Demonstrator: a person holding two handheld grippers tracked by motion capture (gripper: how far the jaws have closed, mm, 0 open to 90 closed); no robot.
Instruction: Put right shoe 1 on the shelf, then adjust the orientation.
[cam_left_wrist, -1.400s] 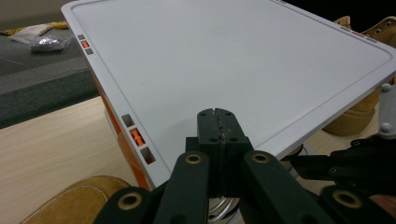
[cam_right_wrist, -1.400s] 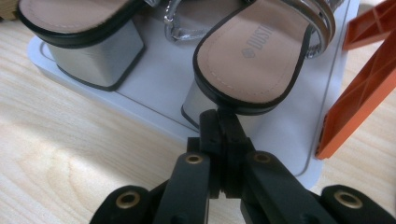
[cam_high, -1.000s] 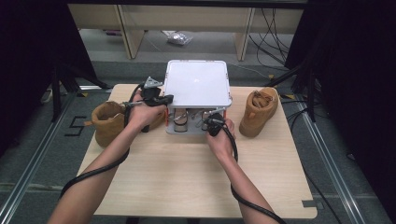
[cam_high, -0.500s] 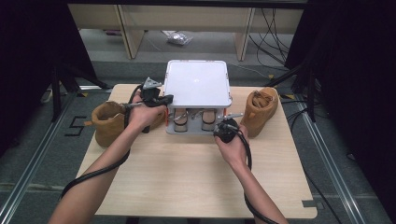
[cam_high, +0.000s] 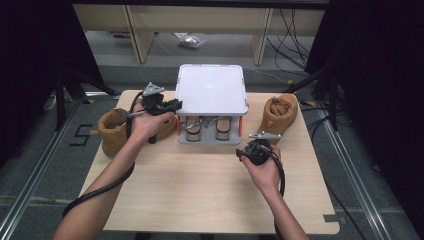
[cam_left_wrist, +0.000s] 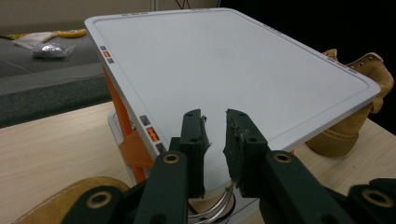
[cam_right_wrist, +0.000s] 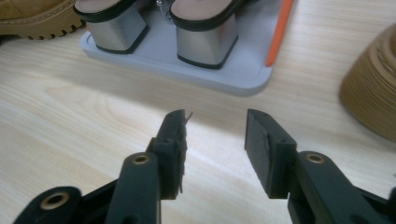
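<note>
- The landmark is a white two-tier shoe rack (cam_high: 211, 90) standing at the far middle of the wooden table (cam_high: 200, 190); its flat white top shelf sits on orange posts over a grey base tray
- On the base tray of the shoe rack stand a pair of block-heeled sandals (cam_high: 206, 129), side by side, their silver heels towards the person; the right gripper view gives them close, with black-edged soles and both heels resting on the tray
- The left gripper (cam_high: 170, 105) is held at the left front corner of the shoe rack, level with the top shelf; in the left gripper view its black jaws lie over the near edge of that shelf
- The left gripper's jaws have just been opening; a narrow gap now shows between the pads and nothing is pinched in it
- The right gripper (cam_high: 264, 136) hovers over bare table just in front of the right front corner of the shoe rack, apart from the base tray
- Its jaws have also just been opening; they stand clearly spread with only table surface between them, and the sandals lie beyond the fingertips, untouched
- A tan boot (cam_high: 278, 113) lies on the table just to the right of the shoe rack, its laced opening upward
- A second tan boot (cam_high: 112, 131) lies to the left of the shoe rack, partly behind the left hand (cam_high: 145, 125)
- Black cables trail from both grippers back along the forearms, away from the shoe rack
</note>
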